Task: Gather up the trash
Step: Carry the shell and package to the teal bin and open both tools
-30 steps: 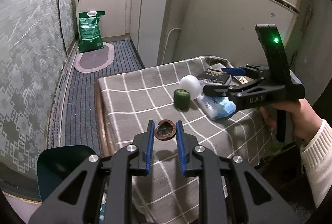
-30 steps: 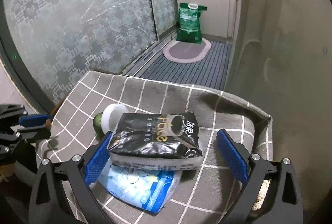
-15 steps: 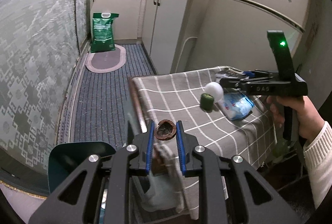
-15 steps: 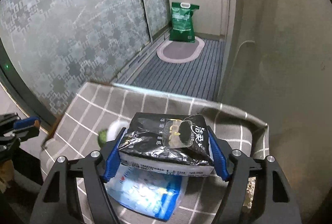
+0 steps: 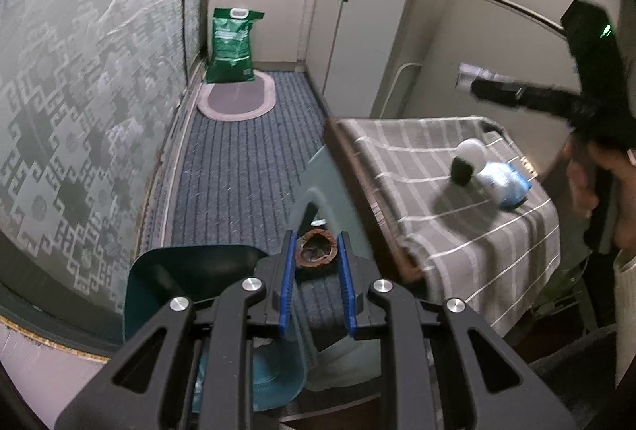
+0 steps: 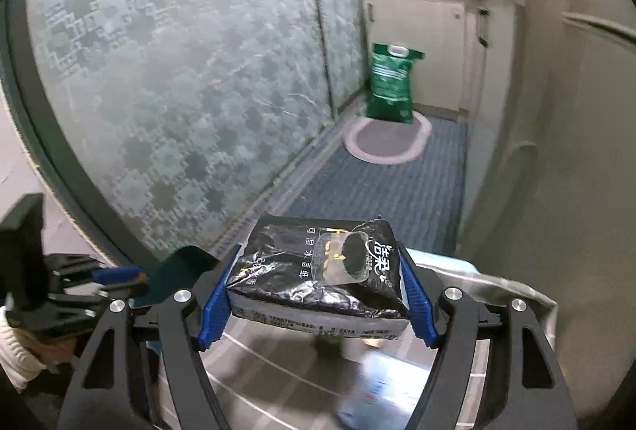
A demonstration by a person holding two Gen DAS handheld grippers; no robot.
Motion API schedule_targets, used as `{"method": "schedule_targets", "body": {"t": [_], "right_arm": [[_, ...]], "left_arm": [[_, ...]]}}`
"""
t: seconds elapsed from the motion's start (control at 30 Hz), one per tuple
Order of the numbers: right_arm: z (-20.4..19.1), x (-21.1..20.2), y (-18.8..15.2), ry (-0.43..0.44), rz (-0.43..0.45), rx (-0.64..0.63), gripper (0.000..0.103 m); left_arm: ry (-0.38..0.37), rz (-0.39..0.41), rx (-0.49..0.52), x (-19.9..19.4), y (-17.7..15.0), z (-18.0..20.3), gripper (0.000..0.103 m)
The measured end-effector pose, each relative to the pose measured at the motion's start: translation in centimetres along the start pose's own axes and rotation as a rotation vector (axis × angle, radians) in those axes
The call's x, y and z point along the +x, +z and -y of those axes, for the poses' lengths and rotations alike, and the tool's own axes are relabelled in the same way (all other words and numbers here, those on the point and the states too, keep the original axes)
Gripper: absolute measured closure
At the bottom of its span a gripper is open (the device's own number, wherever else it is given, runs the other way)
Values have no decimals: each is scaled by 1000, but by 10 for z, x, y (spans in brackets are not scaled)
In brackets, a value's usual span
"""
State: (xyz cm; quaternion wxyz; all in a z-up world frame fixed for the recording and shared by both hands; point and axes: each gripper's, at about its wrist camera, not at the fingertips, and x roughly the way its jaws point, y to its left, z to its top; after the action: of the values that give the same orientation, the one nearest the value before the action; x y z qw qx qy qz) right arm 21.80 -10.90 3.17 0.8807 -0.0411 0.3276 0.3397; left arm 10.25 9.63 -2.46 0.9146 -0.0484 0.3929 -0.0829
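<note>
Item: my left gripper [image 5: 316, 261] pinched a walnut shell [image 5: 317, 251] above the teal bin [image 5: 167, 279], ready for dropping; my right gripper [image 6: 318, 294] clamped a black tissue pack [image 6: 318, 271], carried binward.

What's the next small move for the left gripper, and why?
Probably ease the left gripper forward over the teal bin and open it. It is shut on the walnut shell, already off the table, with the bin's opening just below and to the left.
</note>
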Motion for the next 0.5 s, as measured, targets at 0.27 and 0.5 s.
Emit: {"method": "schedule_targets", "body": {"t": [0.27,0.5], "right_arm": [[-43,16,13,78,-3,-41,29],[-80,36,12,129,-44,-85,29]], "left_arm": [[37,-56,-4,9,-20,-25,81],[65,-126,-1,24,-38,-44,81]]}}
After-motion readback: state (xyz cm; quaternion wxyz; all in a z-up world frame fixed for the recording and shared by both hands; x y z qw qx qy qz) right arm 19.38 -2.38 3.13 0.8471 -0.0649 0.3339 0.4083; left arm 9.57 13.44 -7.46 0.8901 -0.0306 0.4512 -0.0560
